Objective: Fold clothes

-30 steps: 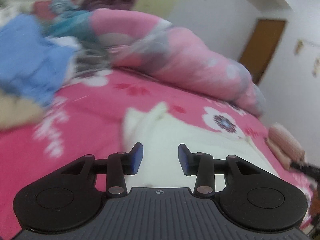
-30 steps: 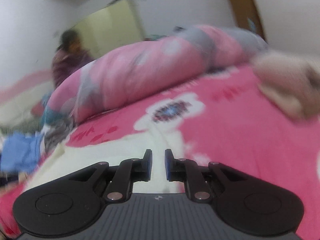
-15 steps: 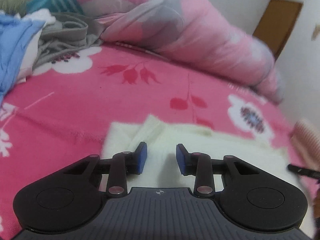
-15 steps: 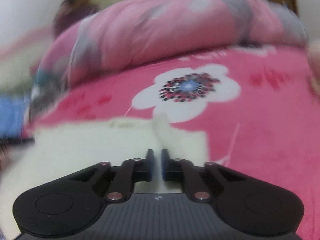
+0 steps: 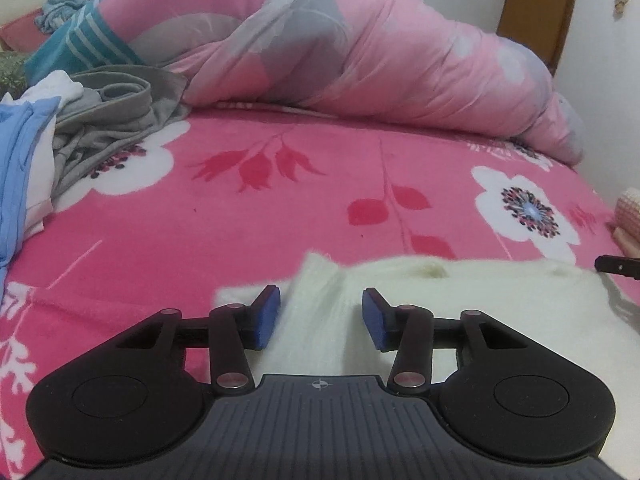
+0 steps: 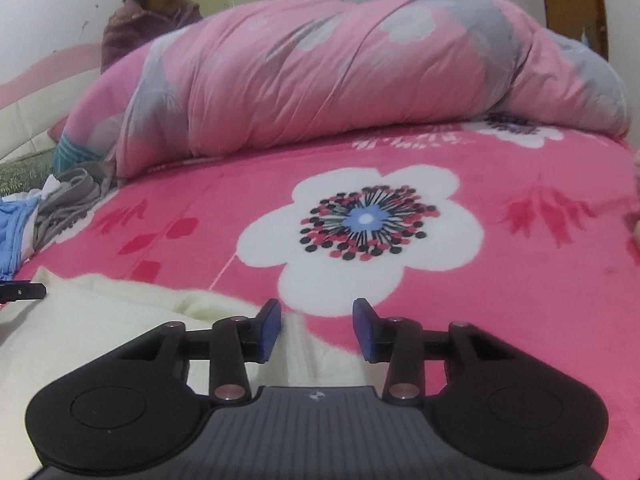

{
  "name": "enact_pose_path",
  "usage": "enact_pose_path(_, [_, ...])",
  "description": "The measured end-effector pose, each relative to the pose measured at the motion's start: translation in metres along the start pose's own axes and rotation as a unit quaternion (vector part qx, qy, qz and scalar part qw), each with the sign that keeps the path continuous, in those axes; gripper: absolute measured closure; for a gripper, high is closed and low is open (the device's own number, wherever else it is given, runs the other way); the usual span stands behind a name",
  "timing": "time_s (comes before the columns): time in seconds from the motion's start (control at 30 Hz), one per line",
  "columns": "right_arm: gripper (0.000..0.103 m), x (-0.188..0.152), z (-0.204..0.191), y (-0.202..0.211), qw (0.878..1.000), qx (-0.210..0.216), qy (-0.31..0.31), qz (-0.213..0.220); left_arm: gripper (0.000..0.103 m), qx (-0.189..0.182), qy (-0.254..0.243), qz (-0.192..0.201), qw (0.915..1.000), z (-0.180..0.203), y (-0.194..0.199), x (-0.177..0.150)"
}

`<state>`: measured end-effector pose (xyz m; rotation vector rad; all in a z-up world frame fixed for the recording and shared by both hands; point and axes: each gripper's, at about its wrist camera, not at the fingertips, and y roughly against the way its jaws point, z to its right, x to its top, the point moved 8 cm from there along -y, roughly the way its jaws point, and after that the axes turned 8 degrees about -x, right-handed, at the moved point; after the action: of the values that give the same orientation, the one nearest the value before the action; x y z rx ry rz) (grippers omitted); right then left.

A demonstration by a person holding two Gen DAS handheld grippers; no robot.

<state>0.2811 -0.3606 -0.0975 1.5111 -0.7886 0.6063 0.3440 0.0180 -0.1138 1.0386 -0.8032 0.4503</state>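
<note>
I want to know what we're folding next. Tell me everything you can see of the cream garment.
The cream garment looks fuzzy and knit-like, soft and thick. It lies flat on the pink blanket, with a raised fold running toward the left gripper. Its right edge sits between the open fingers of the right gripper. Neither gripper is closed on it. Its type cannot be told.

Soft even light — fisheye-warped edges
</note>
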Motion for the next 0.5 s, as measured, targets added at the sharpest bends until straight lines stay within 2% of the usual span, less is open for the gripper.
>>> enact_pose_path(0.1, [0.077,0.000,-0.001,-0.012,1.000,0.011,0.003,-0.015,0.076,0.005,0.005,0.006,1.0000,-0.002,0.001,-0.001])
enact_pose_path(0.17, [0.093,-0.003,-0.003,-0.011,1.000,0.016,0.006,-0.017,0.083,0.005,0.008,0.012,0.9999,-0.003,0.003,0.000])
enact_pose_path(0.2, [0.096,-0.004,-0.005,-0.010,1.000,0.018,0.009,-0.016,0.087,0.005,0.007,0.015,0.9998,-0.002,0.003,0.000])
enact_pose_path(0.23, [0.098,-0.004,-0.006,-0.008,1.000,0.016,0.014,-0.012,0.091,0.005,0.005,0.019,0.9998,-0.001,0.004,0.000])
enact_pose_path(0.33, [0.099,-0.004,-0.011,-0.003,1.000,0.010,0.029,0.001,0.094,0.013,-0.015,0.036,0.9991,0.005,0.008,0.001])
enact_pose_path(0.5, [0.100,0.016,-0.014,0.026,0.998,0.006,0.014,0.058,0.095,0.016,-0.030,0.091,0.9953,0.016,0.031,0.012])
